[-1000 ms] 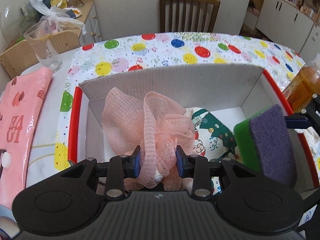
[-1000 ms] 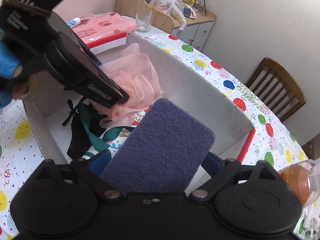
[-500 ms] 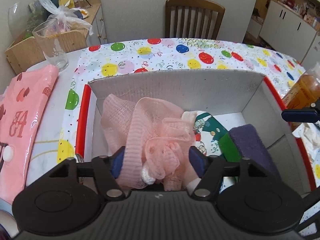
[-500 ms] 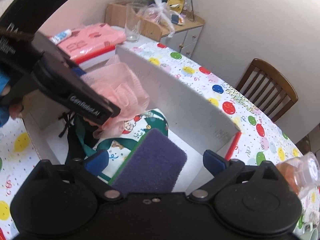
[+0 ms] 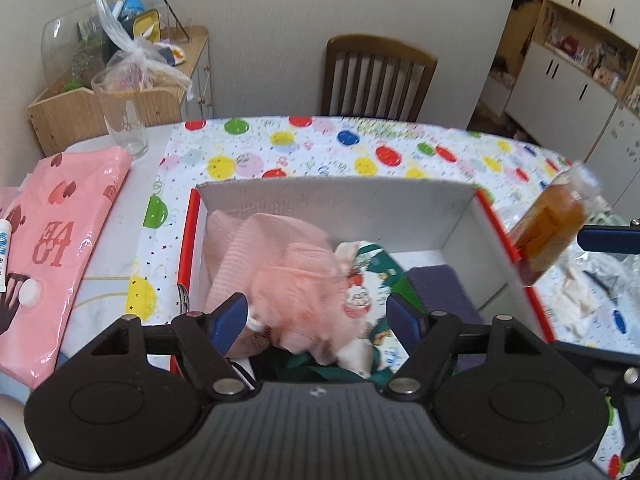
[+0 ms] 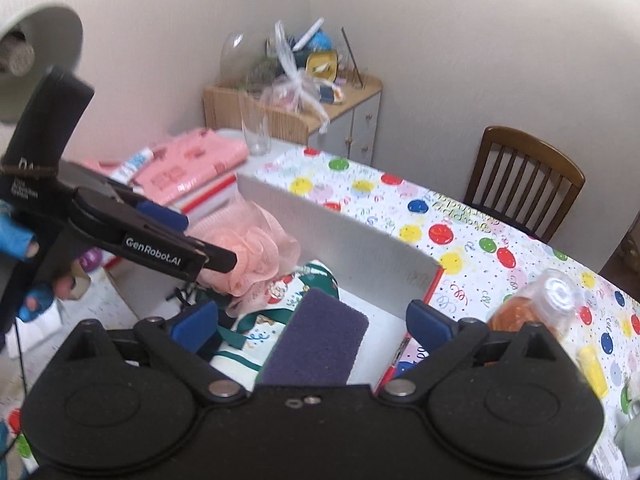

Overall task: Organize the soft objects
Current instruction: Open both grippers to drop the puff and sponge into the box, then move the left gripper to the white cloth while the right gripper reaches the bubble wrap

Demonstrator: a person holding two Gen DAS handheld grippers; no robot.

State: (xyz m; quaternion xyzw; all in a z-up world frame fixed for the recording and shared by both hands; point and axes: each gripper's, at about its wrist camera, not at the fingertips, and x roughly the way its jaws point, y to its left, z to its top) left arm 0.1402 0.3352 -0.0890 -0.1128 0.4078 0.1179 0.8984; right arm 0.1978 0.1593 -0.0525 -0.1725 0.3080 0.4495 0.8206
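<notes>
A white cardboard box (image 5: 340,204) with red edges stands on the balloon-print tablecloth. In it lie a pink mesh bath pouf (image 5: 280,272), a Christmas-print cloth (image 5: 360,280) and a purple-and-green scrub sponge (image 5: 436,284). My left gripper (image 5: 316,316) is open above the near side of the box, over the pouf, holding nothing. My right gripper (image 6: 314,322) is open above the sponge (image 6: 320,340), which rests in the box (image 6: 340,232). The pouf (image 6: 248,252), the cloth (image 6: 292,292) and the left gripper (image 6: 224,260) also show in the right wrist view.
An amber bottle (image 5: 552,224) stands just right of the box and also shows in the right wrist view (image 6: 532,304). A pink plastic package (image 5: 52,248) and a drinking glass (image 5: 120,116) are at the left. A wooden chair (image 5: 376,76) stands behind the table.
Both grippers opened and drew back. The left let go of the pink pouf and the right let go of the sponge; both now lie in the box.
</notes>
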